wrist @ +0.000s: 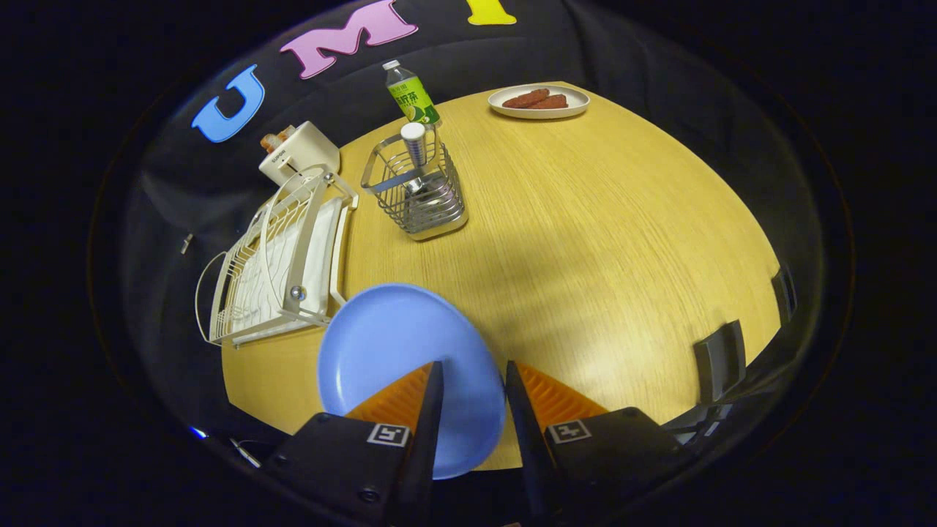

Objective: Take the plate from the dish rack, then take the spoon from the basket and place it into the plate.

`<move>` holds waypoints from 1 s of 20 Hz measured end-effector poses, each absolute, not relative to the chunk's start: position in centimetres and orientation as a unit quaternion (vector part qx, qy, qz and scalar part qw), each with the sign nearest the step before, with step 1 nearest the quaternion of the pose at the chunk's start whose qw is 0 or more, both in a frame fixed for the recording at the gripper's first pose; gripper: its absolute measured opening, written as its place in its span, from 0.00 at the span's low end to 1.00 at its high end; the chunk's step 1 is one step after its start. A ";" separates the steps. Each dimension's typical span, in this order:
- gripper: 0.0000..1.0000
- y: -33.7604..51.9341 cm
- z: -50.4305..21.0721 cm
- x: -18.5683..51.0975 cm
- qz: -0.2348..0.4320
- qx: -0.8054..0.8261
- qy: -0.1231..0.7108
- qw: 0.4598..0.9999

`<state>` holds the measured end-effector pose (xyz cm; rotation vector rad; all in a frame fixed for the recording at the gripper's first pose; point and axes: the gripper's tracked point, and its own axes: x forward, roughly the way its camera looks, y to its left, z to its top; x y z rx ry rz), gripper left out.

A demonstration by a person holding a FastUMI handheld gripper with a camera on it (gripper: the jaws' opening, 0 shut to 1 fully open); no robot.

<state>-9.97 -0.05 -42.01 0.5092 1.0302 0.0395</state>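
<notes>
One blue plate [395, 351] under parted claw [472, 373], ungripped | one spoon [415, 150] in basket [421, 197] | one dish rack [274, 256]

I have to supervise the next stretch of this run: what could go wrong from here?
The blue plate lies between the fingers of the gripper, near the table's near edge; a nudge while pulling back might push it off. The spoon stands upright in the narrow wire basket, so a tilted lift could catch the wires and tip the basket. The bottle just behind it could be knocked over.
</notes>
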 end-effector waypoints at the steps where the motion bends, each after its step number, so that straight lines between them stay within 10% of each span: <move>1: 0.55 -0.1 -41.3 -10.1 0.020 0.238 0.482 0.843; 20: 0.64 -2.7 -33.4 3.6 0.075 0.092 0.388 0.914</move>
